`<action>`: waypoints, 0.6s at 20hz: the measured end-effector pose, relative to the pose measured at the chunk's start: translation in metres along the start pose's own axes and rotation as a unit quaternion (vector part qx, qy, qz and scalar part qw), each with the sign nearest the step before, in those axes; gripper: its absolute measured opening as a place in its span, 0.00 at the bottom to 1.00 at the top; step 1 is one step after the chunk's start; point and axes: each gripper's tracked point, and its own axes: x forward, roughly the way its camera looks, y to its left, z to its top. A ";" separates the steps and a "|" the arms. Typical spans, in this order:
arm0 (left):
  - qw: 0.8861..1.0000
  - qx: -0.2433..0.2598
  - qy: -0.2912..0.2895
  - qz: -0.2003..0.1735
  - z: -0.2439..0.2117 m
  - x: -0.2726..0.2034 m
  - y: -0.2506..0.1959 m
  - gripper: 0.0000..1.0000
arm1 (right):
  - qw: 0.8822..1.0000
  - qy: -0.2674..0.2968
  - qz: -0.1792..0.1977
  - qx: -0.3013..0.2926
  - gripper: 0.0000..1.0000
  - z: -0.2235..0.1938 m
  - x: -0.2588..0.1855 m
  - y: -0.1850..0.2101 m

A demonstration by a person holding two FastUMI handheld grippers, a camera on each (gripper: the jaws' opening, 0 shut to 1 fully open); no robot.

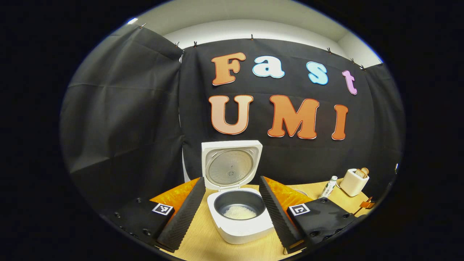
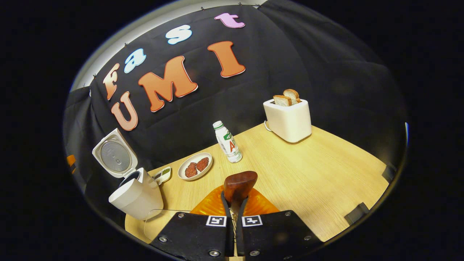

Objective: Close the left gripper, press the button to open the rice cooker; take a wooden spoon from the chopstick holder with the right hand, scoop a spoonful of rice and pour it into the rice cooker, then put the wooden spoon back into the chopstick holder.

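The white rice cooker [image 1: 239, 226] stands on the wooden table with its lid [image 1: 230, 166] raised. Its dark inner pot [image 1: 239, 204] holds a small heap of white rice [image 1: 239, 212]. My left gripper [image 1: 232, 180] is open, one finger on each side of the cooker, touching nothing. In the right gripper view the cooker [image 2: 136, 197] sits at the far left, lid [image 2: 115, 155] up. My right gripper [image 2: 234, 203] is shut on the handle of a reddish-brown wooden spoon [image 2: 239, 184], whose bowl stands up above the fingers. I cannot tell whether the spoon carries rice.
A white toaster [image 2: 288, 117] with two bread slices stands at the back of the table [image 2: 326, 174]. A small white bottle [image 2: 227, 142], a plate [image 2: 186, 177] with two dark patties and a small dish [image 2: 163, 174] lie between toaster and cooker. The toaster [image 1: 353, 181] is right of the cooker.
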 end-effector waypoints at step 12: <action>0.999 0.015 -0.040 -0.003 0.058 0.070 -0.010 0.98 | 0.998 0.022 -0.052 -0.038 0.33 -0.005 -0.008 -0.027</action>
